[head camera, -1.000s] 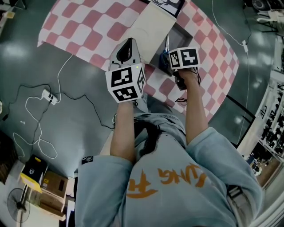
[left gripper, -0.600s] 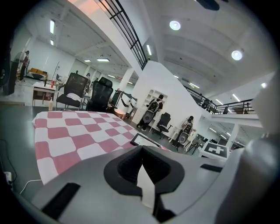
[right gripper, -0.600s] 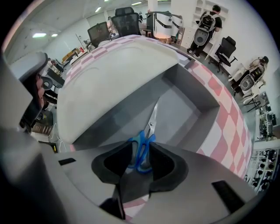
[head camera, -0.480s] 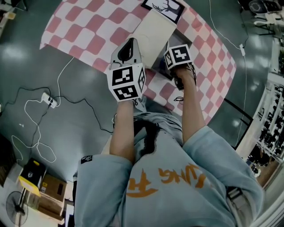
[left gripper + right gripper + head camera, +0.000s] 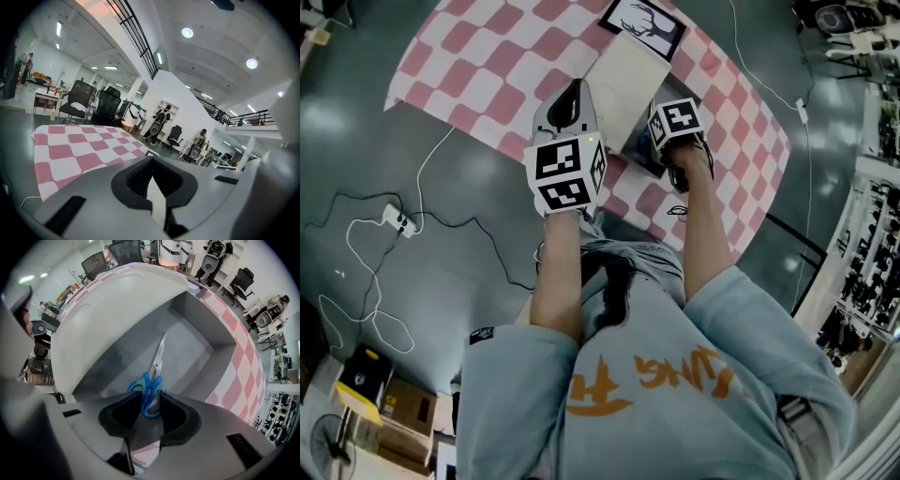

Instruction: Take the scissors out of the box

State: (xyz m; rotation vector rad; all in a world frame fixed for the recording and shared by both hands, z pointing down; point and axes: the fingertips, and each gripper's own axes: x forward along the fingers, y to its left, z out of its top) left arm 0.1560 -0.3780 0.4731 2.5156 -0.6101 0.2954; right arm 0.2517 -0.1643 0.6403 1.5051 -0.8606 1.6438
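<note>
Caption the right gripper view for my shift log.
Right claw, jaws apart, poised over the blue scissors lying in the open grey box.

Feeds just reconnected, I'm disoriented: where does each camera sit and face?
Head view: on the person's head, steeply down at checked cloth and open box; shows forearms, left gripper, right gripper.
Left gripper view: rides the left gripper, level across the cloth into the room; its jaws together.
Right gripper view: rides the right gripper, down into the box at the scissors; its jaws apart.
Shared: cloth in all; box in head and right gripper views.
</note>
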